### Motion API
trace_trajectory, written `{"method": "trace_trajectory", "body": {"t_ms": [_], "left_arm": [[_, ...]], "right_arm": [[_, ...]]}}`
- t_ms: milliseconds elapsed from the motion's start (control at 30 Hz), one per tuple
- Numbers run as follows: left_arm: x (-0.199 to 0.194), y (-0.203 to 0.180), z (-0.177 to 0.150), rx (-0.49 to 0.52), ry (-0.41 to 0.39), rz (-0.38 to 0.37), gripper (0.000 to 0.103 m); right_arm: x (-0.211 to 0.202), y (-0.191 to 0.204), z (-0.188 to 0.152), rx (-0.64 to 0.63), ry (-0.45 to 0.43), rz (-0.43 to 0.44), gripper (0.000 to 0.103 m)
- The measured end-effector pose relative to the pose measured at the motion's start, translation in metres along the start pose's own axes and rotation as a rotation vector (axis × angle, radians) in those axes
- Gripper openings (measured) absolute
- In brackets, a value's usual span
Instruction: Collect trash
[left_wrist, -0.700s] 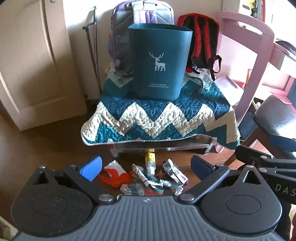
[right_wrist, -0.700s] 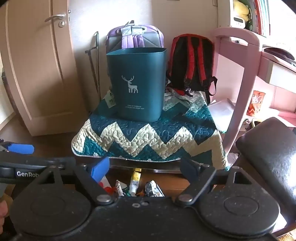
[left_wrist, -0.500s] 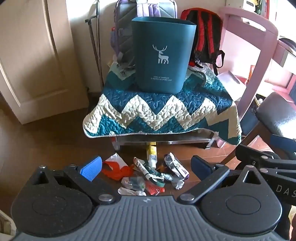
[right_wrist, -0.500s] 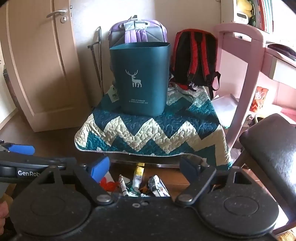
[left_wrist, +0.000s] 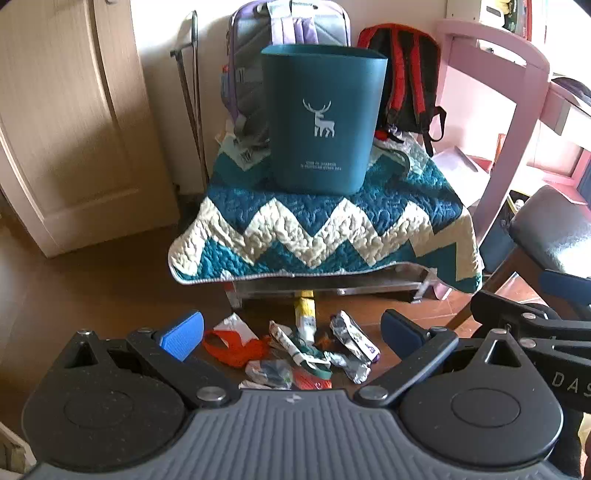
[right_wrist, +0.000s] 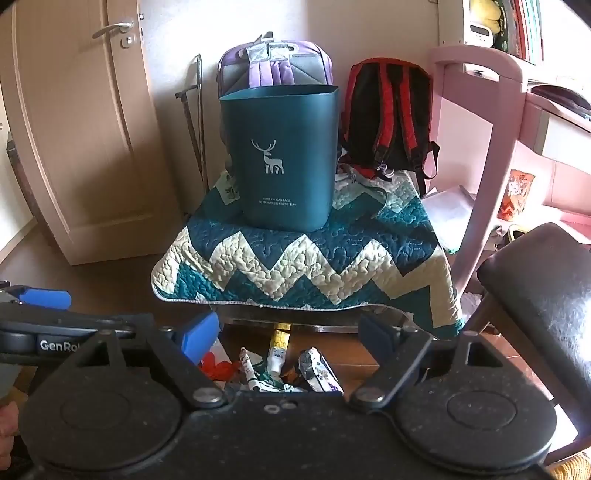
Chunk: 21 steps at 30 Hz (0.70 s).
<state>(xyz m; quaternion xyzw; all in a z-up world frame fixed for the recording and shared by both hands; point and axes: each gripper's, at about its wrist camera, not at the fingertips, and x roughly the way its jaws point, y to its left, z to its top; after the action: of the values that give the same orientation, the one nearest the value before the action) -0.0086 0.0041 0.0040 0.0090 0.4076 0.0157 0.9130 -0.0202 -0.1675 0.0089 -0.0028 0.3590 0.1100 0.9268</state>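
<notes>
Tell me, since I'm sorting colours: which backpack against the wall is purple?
The purple backpack directly behind the teal bin; the other backpack, right of the bin, is black and red.

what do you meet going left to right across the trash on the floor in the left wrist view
orange wrapper → white and green tube wrapper → yellow and white tube → silver foil wrapper. The smaller scraps nearer the camera overlap too much to place.

Bin (left_wrist: 321, 129) on quilt (left_wrist: 325, 229), backpacks behind, wrappers (left_wrist: 306, 347) on floor before it
</notes>
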Motion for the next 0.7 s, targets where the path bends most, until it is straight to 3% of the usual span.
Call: {"method": "trace_trajectory", "body": {"t_ms": [700], "left_arm": [[-0.0053, -0.0024, 0.0027, 0.008, -0.026, 0.010, 0.103]], "right_arm": [[-0.0080, 0.0035, 0.0002, -0.002, -0.034, -0.012, 0.083]]}}
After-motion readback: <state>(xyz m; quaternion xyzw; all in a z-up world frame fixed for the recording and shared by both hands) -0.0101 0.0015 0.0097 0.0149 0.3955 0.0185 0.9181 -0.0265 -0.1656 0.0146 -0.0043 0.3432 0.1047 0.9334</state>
